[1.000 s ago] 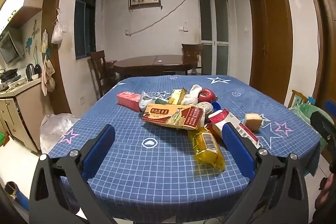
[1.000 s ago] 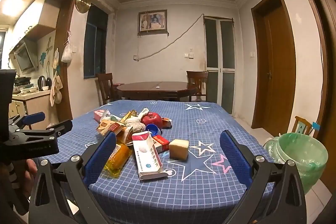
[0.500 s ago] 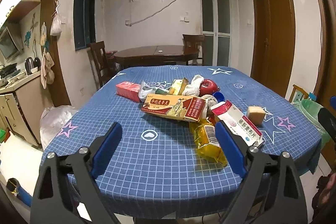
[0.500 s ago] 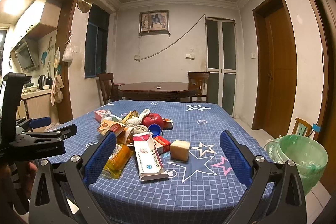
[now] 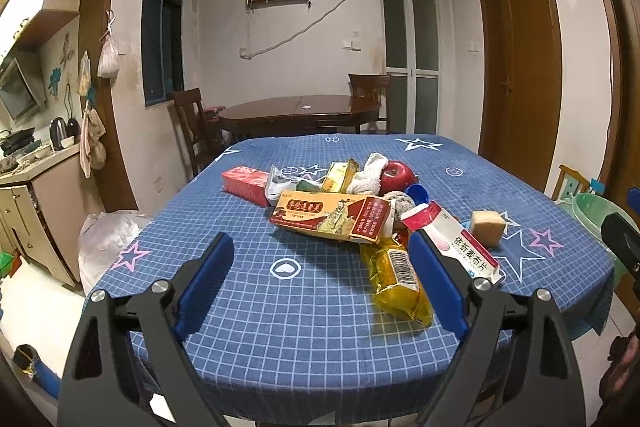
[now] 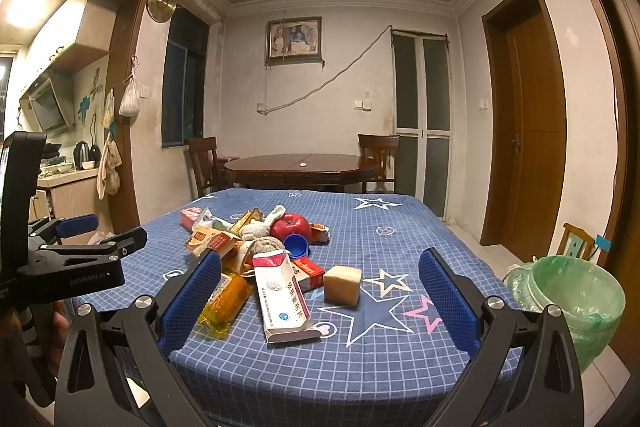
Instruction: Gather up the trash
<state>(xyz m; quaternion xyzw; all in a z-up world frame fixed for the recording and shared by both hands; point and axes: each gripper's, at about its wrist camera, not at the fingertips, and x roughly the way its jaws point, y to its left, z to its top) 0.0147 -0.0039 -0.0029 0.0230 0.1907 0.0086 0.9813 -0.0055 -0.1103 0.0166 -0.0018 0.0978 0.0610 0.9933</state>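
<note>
The left gripper (image 5: pixel 320 279) is spread wide and holds nothing, and it hangs over the near edge of the table (image 5: pixel 256 307). Just past its right finger lies a yellow packet (image 5: pixel 396 279), and a white box (image 5: pixel 460 247) lies right beside that. A long red box (image 5: pixel 332 215) sits a bit farther ahead, across the middle of the trash pile. Behind it are a white cloth (image 5: pixel 370 173), an apple (image 5: pixel 396 175) and a blue cap (image 5: pixel 416 193). A tan cube (image 5: pixel 486 227) sits alone off to the right. The right gripper (image 6: pixel 320 291) is spread wide too, with nothing in it. The white box (image 6: pixel 282 295) and the cube (image 6: pixel 342 285) lie between its fingers, straight ahead. The pile is ahead and to its left. A green bin (image 6: pixel 576 299) stands on the floor to its right, off the table. The left gripper shows at the far left of the right view. Nothing blocks the way to the pile. Since a second ago the left gripper has come closer to the pile and the things look bigger. The right gripper has hardly moved. Small bits under the long red box are hidden. The words on the boxes are hard to read. A brown table (image 5: pixel 300 109) and chairs stand far back by the wall.
</note>
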